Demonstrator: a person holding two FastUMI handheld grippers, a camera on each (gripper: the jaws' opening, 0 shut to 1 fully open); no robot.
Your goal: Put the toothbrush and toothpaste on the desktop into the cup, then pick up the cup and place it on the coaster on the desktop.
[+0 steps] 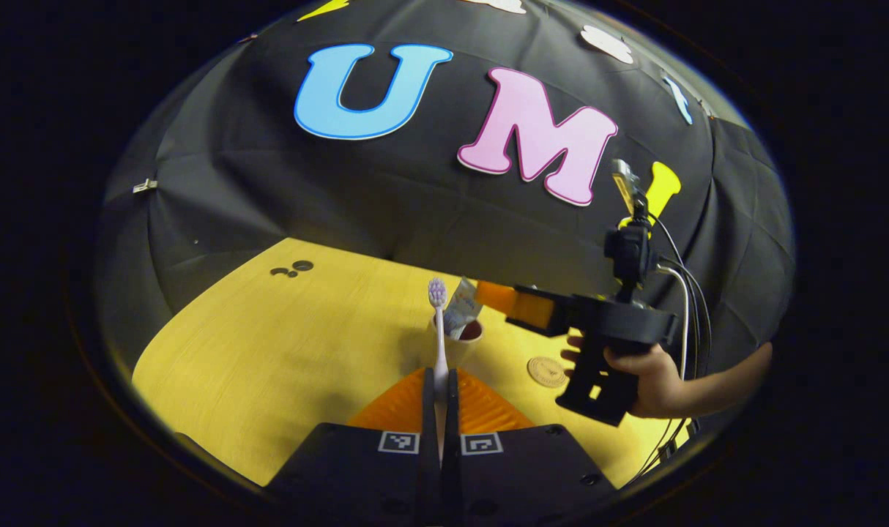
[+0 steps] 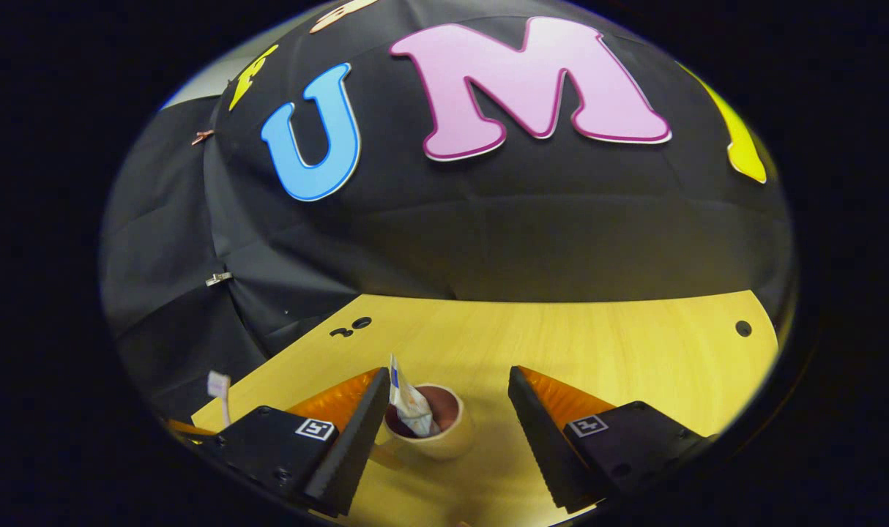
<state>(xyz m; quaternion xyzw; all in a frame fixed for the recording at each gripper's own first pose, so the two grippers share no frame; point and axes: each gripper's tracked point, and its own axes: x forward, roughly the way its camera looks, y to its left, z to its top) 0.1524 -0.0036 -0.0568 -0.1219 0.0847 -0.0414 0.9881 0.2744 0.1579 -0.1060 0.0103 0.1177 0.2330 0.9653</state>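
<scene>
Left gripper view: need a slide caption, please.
Left gripper holds toothbrush upright before cup holding toothpaste.

toothbrush [image 1: 438, 329] handle's lower part hidden between left gripper [image 1: 440, 388] fingers, toothpaste [image 2: 409, 401] bottom sunk inside cup [image 2: 444, 441], coaster [image 1: 547, 371] partly behind the right gripper [image 1: 521, 306], its markings too small to tell

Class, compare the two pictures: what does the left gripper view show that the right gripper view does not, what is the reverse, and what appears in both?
Left gripper view alone: the round coaster on the desktop, and a hand holding the right claw, seen from outside above the cup.

Right gripper view alone: a single dark hole near the desktop's far right edge.

Both: the cup with the toothpaste standing in it, the toothbrush pinched upright in the left claw, and the yellow desktop.
</scene>
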